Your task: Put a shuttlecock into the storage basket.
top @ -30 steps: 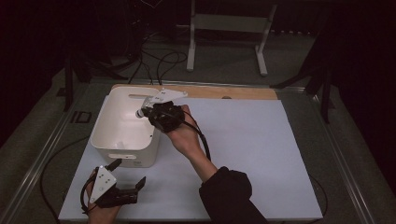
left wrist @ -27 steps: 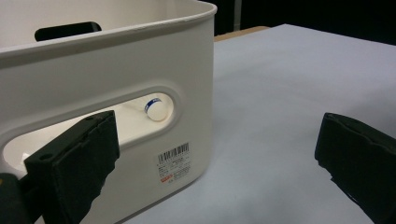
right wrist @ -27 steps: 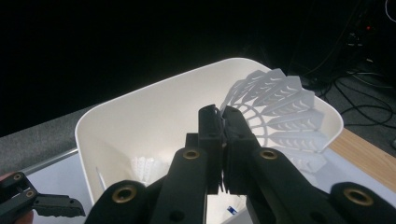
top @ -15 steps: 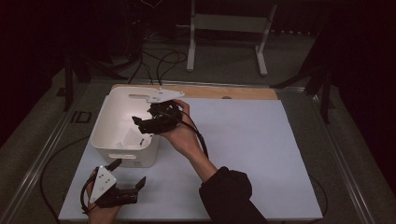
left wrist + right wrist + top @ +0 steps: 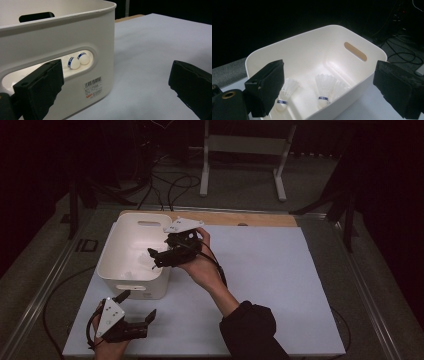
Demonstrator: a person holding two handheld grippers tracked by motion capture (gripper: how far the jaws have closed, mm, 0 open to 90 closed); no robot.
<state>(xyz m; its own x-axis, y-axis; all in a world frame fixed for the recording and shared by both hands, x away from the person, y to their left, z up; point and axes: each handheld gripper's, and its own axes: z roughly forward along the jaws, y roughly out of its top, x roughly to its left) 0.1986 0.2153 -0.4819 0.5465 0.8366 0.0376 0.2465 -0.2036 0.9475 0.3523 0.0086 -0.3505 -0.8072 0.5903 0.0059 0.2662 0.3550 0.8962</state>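
A white plastic bin point(image 5: 131, 251) stands on the white mat. Two white shuttlecocks lie on its floor, one point(image 5: 285, 93) beside the other point(image 5: 325, 88). My right gripper point(image 5: 154, 259) hangs over the bin's right rim and points into it. Its jaws have just been opening and now stand wide, with nothing between them. In the right gripper view my right gripper point(image 5: 329, 75) looks down on both shuttlecocks. My left gripper point(image 5: 147, 324) rests open on the mat in front of the bin. Through the bin's handle slot it sees two cork tips point(image 5: 75, 62).
A barcode label point(image 5: 93, 83) sits on the bin's near wall. A wooden board point(image 5: 235, 218) lies along the mat's far edge. Cables point(image 5: 170, 185) and a white stand point(image 5: 245, 150) are on the floor beyond. The mat point(image 5: 280, 270) stretches to the right of the bin.
The right gripper's jaws have spread apart over the bin and it now points further left. A small white thing at its tip earlier is gone from the jaws. The left gripper stayed put.
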